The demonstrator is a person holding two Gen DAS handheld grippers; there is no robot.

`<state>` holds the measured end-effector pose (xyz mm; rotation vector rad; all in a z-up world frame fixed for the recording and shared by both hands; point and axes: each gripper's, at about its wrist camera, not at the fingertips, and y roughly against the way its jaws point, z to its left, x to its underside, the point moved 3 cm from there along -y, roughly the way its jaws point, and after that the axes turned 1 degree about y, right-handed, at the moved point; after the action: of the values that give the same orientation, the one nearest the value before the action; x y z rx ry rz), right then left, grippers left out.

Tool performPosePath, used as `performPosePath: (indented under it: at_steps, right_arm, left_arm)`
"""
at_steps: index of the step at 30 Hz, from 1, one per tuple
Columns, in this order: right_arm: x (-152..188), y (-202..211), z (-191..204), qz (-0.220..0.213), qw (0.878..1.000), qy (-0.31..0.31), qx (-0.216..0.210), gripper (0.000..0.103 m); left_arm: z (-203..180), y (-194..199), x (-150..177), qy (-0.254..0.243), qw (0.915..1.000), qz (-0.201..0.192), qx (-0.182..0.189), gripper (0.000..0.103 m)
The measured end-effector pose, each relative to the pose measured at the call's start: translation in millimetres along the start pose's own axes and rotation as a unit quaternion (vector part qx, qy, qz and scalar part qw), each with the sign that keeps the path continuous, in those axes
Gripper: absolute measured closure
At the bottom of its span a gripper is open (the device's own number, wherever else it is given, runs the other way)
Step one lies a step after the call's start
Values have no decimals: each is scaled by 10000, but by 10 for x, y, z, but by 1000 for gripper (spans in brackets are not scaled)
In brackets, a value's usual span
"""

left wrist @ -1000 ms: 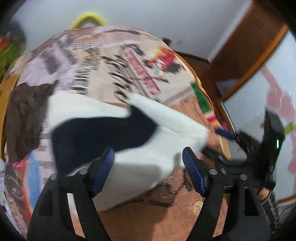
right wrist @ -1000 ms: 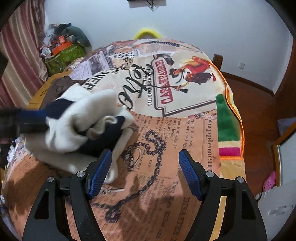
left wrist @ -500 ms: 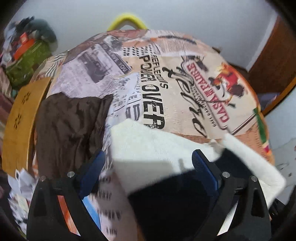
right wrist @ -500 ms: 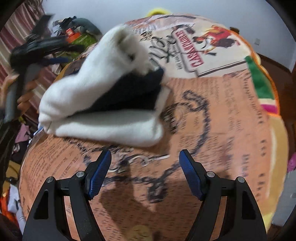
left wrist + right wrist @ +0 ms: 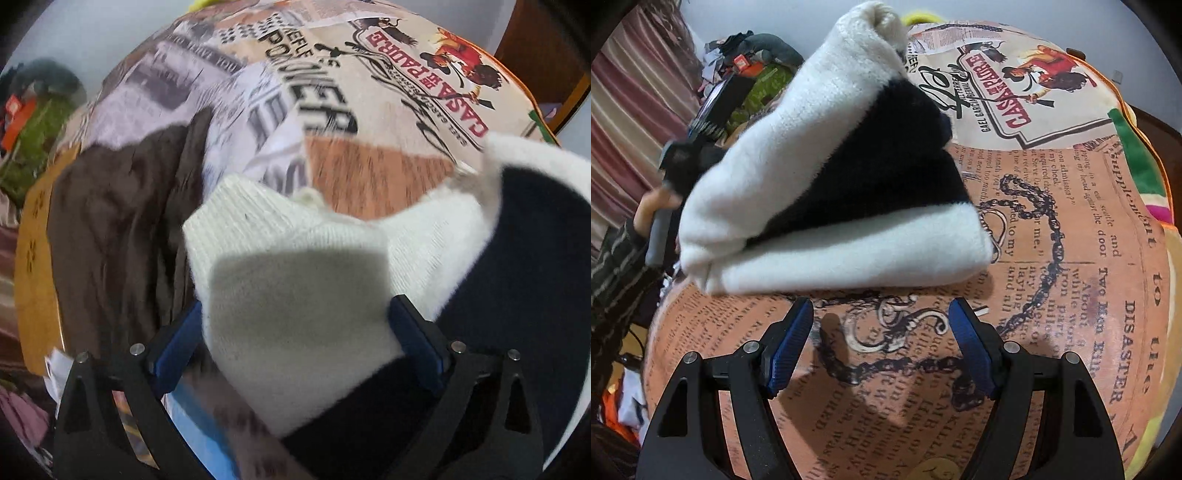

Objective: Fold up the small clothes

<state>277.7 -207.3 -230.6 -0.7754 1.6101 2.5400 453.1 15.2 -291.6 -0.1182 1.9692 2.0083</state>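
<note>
Sweater [image 5: 827,192] is soft and floppy; my left gripper [image 5: 295,332] straddles its white edge, can't tell if it's pinching, right gripper [image 5: 881,343] spread empty.

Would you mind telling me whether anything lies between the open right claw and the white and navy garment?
Nothing visible does. The right claw is open just short of the white and navy garment, with only bare printed blanket between them. The left claw already straddles the garment's far end.

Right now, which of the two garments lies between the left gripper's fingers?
The white and navy knit garment; the brown garment lies flat to its left, outside the left gripper.
</note>
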Motion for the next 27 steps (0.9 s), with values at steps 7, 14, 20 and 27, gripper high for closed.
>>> performPosePath:
  at_steps: [7,14,20,27]
  right_arm:
    - [21,228,179,-293,9994,136,-92,30]
    - [-97,433,253,-662,9975,73,-236,30]
    - [-222,481,380,-873,9950,-89,-468,30]
    - [-571,327,249,-1045,9938,-248,-306,30]
  left_arm:
    - [134,410,675,278,9995,61,110,3]
    - [121,683,1003,519,9985,-145,88,3]
    - [106,1085,718,385,9970,-624,248,10]
    - [-33,1292,167,211,9937,-1025,399,8]
